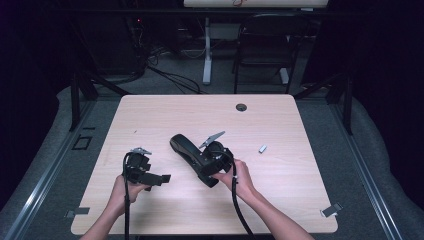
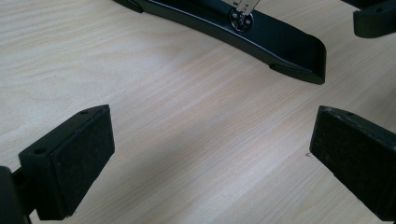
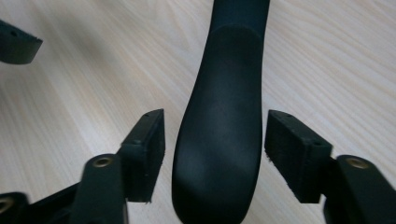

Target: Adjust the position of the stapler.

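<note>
A long black curved armrest-like piece lies on the wooden table, running from upper left to lower right. My right gripper straddles its near end. In the right gripper view the piece sits between the two pads, with a narrow gap on each side, so nothing is pressed. My left gripper rests low over bare wood to the left, its jaws wide open and empty. In the left gripper view the black piece crosses the top and carries a metal screw fitting.
A small pale metal part lies on the table right of the piece. A round cable hole sits near the far edge. Clips mark the near corners. A chair stands behind the table.
</note>
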Available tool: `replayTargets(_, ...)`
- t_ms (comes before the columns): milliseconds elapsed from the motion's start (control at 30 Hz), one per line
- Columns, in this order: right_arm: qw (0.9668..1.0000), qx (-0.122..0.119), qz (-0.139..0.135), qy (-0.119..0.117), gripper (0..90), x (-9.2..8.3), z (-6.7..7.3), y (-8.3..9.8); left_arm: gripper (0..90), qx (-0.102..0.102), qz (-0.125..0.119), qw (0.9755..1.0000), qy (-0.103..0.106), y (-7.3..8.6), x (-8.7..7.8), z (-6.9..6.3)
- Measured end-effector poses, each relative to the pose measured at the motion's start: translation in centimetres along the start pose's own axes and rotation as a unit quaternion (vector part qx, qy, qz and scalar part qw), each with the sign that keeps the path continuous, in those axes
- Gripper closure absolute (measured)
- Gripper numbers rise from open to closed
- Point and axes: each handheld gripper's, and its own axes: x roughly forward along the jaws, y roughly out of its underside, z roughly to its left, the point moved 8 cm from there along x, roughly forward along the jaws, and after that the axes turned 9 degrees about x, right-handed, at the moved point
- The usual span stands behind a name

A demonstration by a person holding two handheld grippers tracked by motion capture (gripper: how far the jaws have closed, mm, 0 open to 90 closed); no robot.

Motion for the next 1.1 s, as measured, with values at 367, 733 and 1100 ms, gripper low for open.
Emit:
replayTargets(367,0.9992,-0.029,-0.013,0.025,53.1,-0.2,-0.2,-0.1,0.0,0.011,0.006,0.9999,0.011,-0.2,0.8,-0.5)
replayTargets(733,0.9982,-0.060,-0.008,-0.006,55.3,-0.9,-1.3,0.7,0.0,0.024,0.009,0.9992,0.030,-0.5,1.2,-0.9)
replayTargets(1100,0.9946,-0.098,0.007,-0.032,55.4,-1.7,-1.8,1.6,0.0,0.073,-0.002,0.9953,0.063,-0.5,0.5,-3.1)
